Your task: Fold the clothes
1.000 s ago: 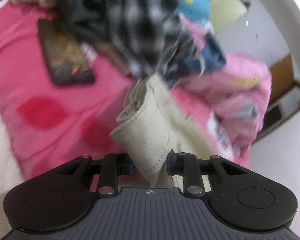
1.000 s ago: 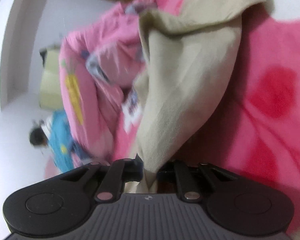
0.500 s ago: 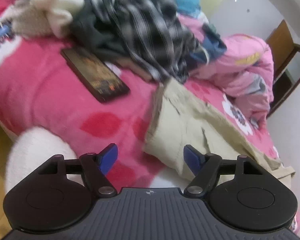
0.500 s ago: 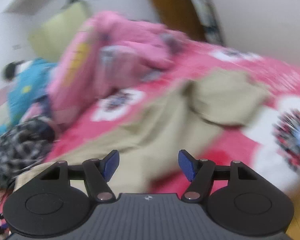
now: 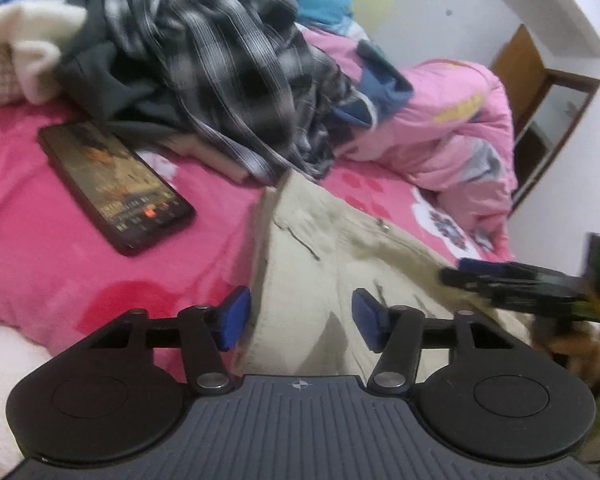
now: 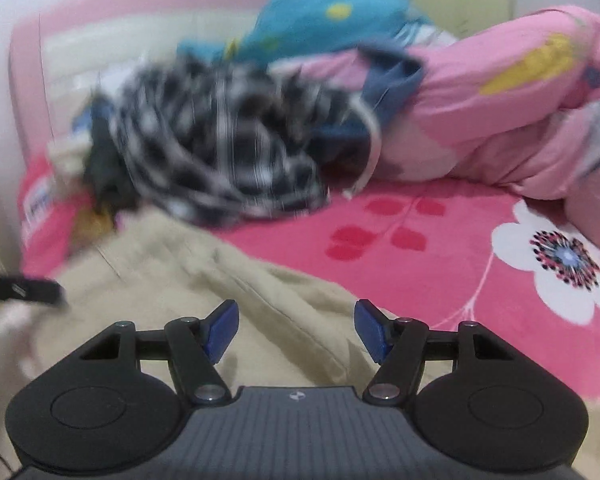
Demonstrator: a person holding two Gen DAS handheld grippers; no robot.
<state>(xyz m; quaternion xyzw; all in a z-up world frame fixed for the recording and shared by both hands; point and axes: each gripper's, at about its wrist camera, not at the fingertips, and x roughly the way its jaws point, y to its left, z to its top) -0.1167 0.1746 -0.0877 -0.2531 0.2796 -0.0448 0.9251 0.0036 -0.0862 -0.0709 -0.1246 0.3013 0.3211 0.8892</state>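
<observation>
Beige trousers (image 5: 340,248) lie spread on the pink bed sheet (image 5: 40,220), waistband toward the clothes pile. My left gripper (image 5: 300,320) hovers over their near edge, jaws closing, pads apart and pressing on nothing. In the right wrist view the trousers (image 6: 180,272) run under my right gripper (image 6: 296,326), whose jaws are also closing with only air between the pads. The right gripper (image 5: 472,274) shows at the right of the left wrist view, over the trousers. The left gripper's finger (image 6: 20,292) pokes in at the left edge.
A black phone (image 5: 112,184) lies on the sheet left of the trousers. A pile with a black-and-white plaid shirt (image 5: 228,72) sits behind. A bunched pink quilt (image 5: 452,120) fills the far right. A wooden door (image 5: 516,60) stands beyond.
Both grippers let go of the beige trousers, which dropped flat onto the bed. The right gripper rolled upright and swung across to the trousers' other side.
</observation>
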